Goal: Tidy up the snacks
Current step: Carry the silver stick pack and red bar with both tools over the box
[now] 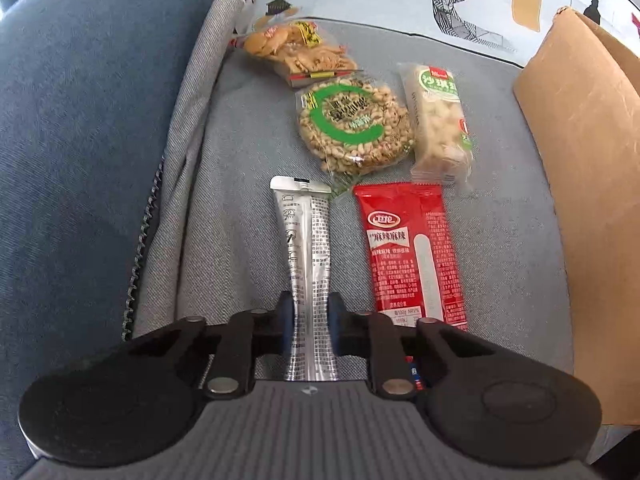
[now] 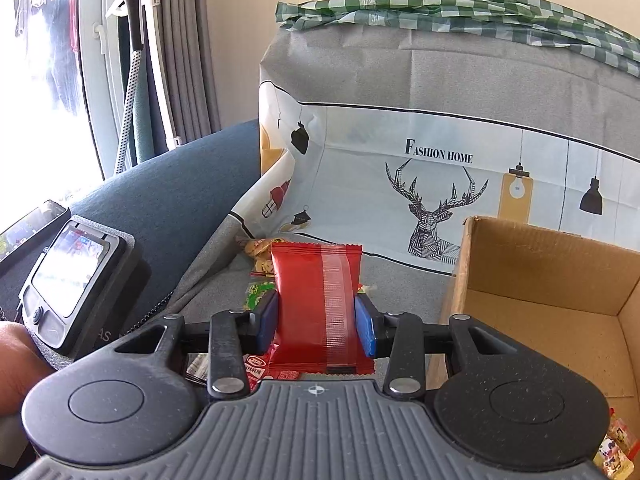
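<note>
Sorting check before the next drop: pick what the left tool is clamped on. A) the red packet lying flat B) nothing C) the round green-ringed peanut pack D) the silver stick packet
D: in the left wrist view the left tool has its blue pads pressed on both sides of the silver stick packet, beside the flat red packet.

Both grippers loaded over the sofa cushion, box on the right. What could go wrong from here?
1. The left gripper pinches the silver packet near one end only; lifted, the long free end may droop or twist out.
2. The red packet lies right beside the silver one and could get dragged along.
3. The right gripper holds a red snack pack by its sides, bowing it; on the way to the cardboard box it may slip or catch the near wall.
</note>
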A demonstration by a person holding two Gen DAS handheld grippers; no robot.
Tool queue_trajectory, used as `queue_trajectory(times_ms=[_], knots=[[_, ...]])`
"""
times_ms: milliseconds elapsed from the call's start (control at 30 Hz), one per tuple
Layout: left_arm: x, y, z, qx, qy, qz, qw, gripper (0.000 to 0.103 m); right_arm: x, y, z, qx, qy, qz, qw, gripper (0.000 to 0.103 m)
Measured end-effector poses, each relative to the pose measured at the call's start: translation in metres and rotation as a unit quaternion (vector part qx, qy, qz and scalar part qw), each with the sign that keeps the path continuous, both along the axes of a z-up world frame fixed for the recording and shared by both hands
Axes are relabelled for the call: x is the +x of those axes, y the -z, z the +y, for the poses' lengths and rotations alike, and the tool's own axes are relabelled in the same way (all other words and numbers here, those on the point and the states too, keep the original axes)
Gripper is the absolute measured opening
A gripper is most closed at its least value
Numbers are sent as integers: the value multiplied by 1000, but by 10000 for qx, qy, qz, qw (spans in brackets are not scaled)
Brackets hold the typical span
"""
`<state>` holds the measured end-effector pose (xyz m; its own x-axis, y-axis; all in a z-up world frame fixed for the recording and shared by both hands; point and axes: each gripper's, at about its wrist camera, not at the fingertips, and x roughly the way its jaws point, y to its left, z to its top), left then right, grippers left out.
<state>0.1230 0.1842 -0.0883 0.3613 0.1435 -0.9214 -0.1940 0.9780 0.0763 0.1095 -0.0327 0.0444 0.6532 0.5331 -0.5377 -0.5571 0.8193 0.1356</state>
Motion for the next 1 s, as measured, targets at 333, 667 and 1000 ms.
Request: queue_trajectory(times_ms=[333, 667, 1000], knots=[[-16, -49, 8, -198, -322, -1132, 9929, 14, 0, -5, -5, 153, 66, -79, 9998, 43], [-15, -95, -13, -367, -316, -2139, 9757, 14, 2, -20, -28, 358, 190, -246, 9989, 42], [-12, -120, -57, -507, 61, -2841, 9574, 14, 9, -28, -73, 482, 544, -408, 9965, 43]])
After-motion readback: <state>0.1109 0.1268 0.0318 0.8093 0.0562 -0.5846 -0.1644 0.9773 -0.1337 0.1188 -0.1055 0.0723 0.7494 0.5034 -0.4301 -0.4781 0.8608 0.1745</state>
